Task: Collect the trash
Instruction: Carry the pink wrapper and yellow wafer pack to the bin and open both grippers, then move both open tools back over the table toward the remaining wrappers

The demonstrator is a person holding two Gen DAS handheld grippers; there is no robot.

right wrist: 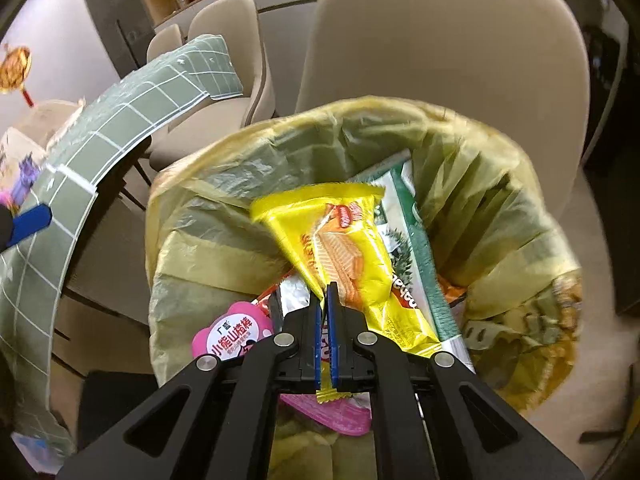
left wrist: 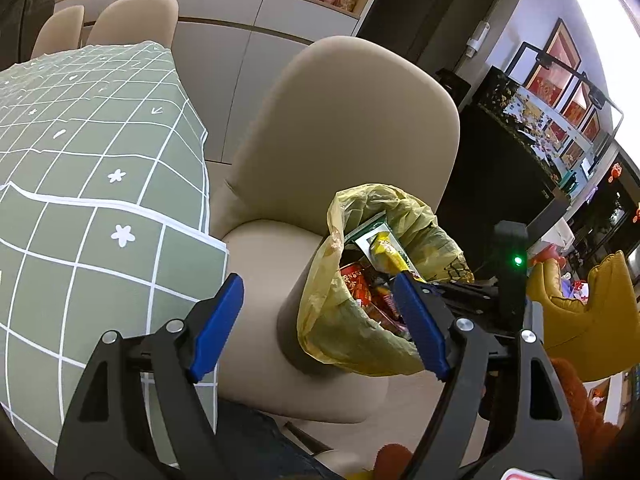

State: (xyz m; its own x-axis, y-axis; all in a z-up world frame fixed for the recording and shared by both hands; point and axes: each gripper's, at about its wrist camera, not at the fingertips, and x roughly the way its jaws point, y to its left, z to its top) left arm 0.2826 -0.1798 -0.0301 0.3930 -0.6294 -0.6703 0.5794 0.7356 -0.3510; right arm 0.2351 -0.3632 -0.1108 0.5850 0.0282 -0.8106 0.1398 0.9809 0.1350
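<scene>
A yellow trash bag [right wrist: 224, 216] stands open on a beige chair, holding several wrappers. My right gripper [right wrist: 326, 300] is shut on a yellow wafer wrapper [right wrist: 344, 248] and holds it over the bag's mouth. Below it lie a green-and-white packet [right wrist: 404, 216] and a pink wrapper [right wrist: 236, 340]. In the left wrist view the same bag [left wrist: 340, 332] sits on the chair seat, with the yellow wrapper [left wrist: 386, 256] and red wrappers [left wrist: 360, 284] inside. My left gripper [left wrist: 320, 304] is open and empty, just left of the bag, with its right finger at the bag's rim.
The beige chair [left wrist: 344, 128] has a tall back behind the bag. A table with a green checked cloth [left wrist: 88, 184] lies to the left. More beige chairs [left wrist: 136, 20] stand beyond it. A yellow plush shape [left wrist: 580, 312] is at the right.
</scene>
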